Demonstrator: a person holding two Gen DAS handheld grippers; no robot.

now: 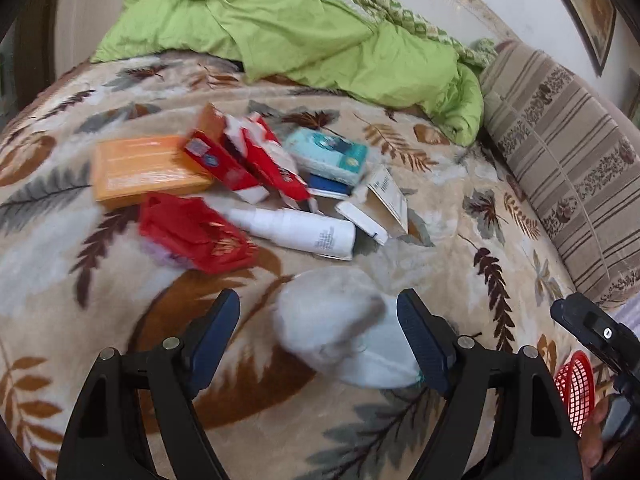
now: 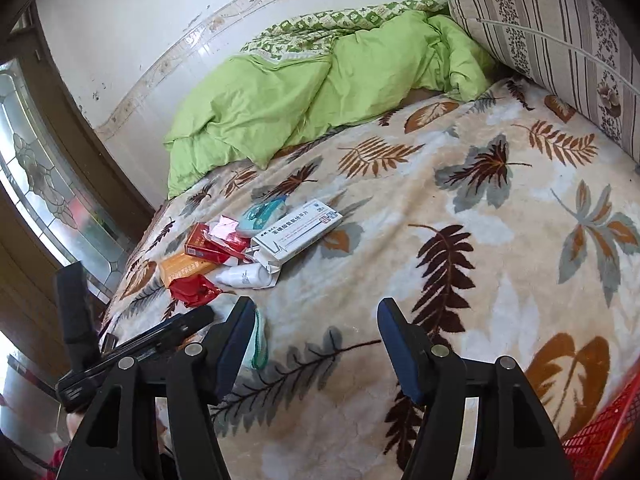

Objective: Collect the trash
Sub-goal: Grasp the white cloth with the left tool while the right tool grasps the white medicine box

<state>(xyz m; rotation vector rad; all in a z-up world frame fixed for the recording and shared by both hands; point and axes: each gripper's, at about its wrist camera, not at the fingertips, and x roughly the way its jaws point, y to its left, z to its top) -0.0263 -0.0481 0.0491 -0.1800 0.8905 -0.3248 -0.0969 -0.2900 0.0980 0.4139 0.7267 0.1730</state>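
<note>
A heap of trash lies on the leaf-patterned blanket (image 1: 400,420): an orange box (image 1: 140,168), a red carton (image 1: 236,156), a red wrapper (image 1: 192,232), a white bottle (image 1: 296,228), a teal tissue pack (image 1: 328,152) and a white medicine box (image 1: 380,200). A white crumpled mask or bag (image 1: 344,332) lies between my left gripper's open fingers (image 1: 320,332). My right gripper (image 2: 316,344) is open and empty above the blanket, right of the heap (image 2: 248,248).
A red mesh basket (image 1: 576,392) sits at the bed's near right edge; it also shows in the right wrist view (image 2: 608,436). A green duvet (image 1: 280,20) and a striped pillow (image 1: 568,160) lie at the far side. A door stands left of the bed (image 2: 36,184).
</note>
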